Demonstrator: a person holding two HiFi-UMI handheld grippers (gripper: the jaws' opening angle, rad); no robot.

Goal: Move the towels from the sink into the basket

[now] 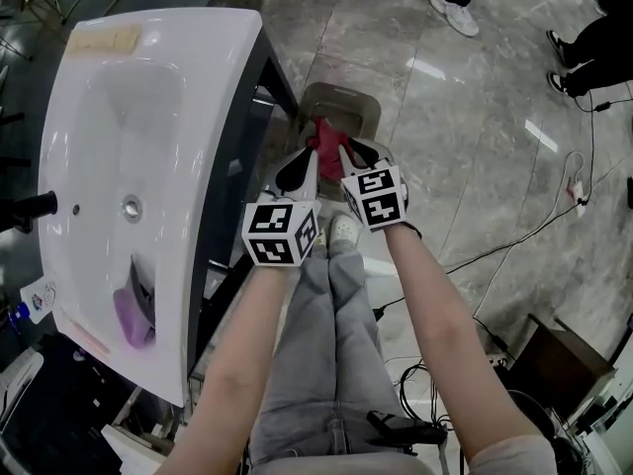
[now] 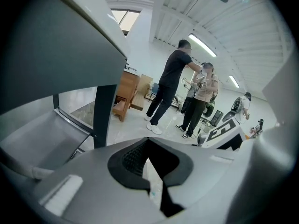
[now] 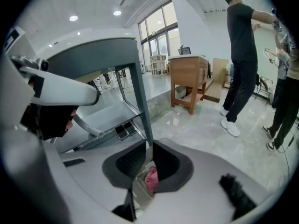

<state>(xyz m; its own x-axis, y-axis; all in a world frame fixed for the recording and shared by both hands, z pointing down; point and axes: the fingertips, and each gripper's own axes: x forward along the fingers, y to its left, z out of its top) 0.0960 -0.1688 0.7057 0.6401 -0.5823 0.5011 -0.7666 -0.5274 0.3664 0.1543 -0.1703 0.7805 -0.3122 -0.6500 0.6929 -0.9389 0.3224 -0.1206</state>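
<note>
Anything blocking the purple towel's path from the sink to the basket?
Nothing visible: the purple towel lies in the white sink, and the grey floor basket is open-topped, holding a red towel.

One towel (image 1: 132, 315) lies in the near end of the sink (image 1: 213, 67), at the left. The basket (image 1: 346, 102) sits on the floor to its right with another towel (image 1: 324, 139) inside. The left claw (image 1: 297, 171) and right claw (image 1: 356, 154) hang side by side above it.
</note>
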